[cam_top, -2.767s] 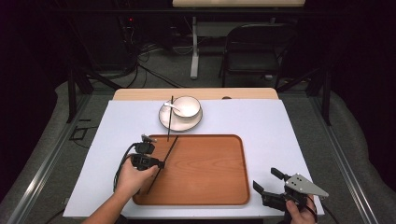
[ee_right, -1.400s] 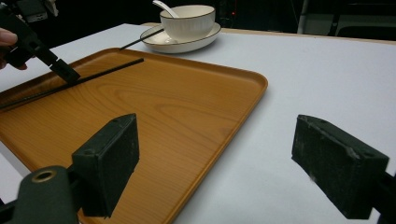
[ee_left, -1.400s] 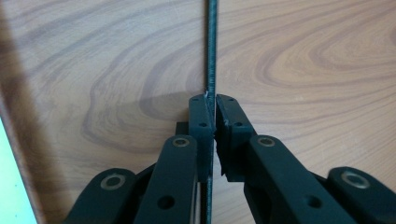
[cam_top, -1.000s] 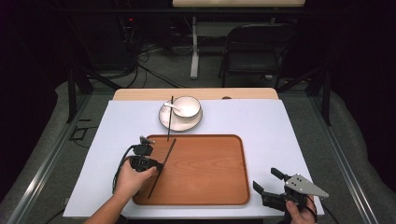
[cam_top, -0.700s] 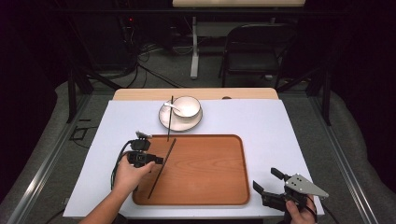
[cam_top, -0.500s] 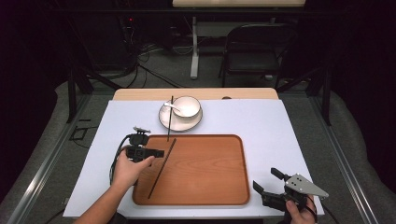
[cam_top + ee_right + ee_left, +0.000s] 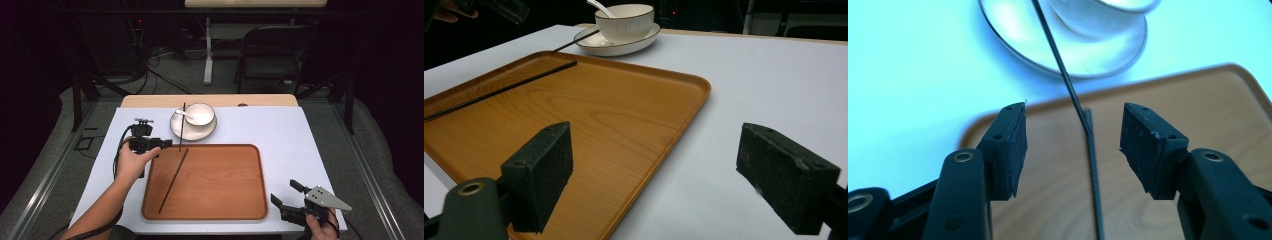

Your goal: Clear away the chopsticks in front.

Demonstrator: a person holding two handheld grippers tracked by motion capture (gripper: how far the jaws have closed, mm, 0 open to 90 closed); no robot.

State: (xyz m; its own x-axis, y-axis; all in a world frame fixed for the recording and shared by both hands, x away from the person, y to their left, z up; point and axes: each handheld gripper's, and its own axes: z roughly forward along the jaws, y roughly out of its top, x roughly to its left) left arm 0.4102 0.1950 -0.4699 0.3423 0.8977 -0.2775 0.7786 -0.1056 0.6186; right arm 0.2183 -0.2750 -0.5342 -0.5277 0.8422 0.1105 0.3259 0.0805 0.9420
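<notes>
A wooden tray [image 7: 240, 195] lies on the white table. One black chopstick [image 7: 174, 180] lies slantwise in the tray's left part. A second chopstick [image 7: 183, 125] leans from the white plate [image 7: 192, 134] down to the tray's far rim. On that plate stands a white bowl [image 7: 201, 114] with a spoon [image 7: 181, 113]. My left gripper [image 7: 165, 144] hovers open at the tray's far left corner; both chopstick ends [image 7: 1094, 175] [image 7: 1058, 50] show between its jaws. My right gripper [image 7: 283, 191] rests open off the tray's near right corner, facing the tray [image 7: 624, 115].
A white cover [image 7: 300, 135] spans the table, bare to the right of the tray. A wooden edge [image 7: 150, 101] shows at the far side. A black chair [image 7: 275, 55] and floor cables [image 7: 165, 75] lie beyond the table.
My left gripper has moved from over the tray's left edge toward the far side, near the plate. The chopstick in the tray has stayed put. The right gripper has not moved.
</notes>
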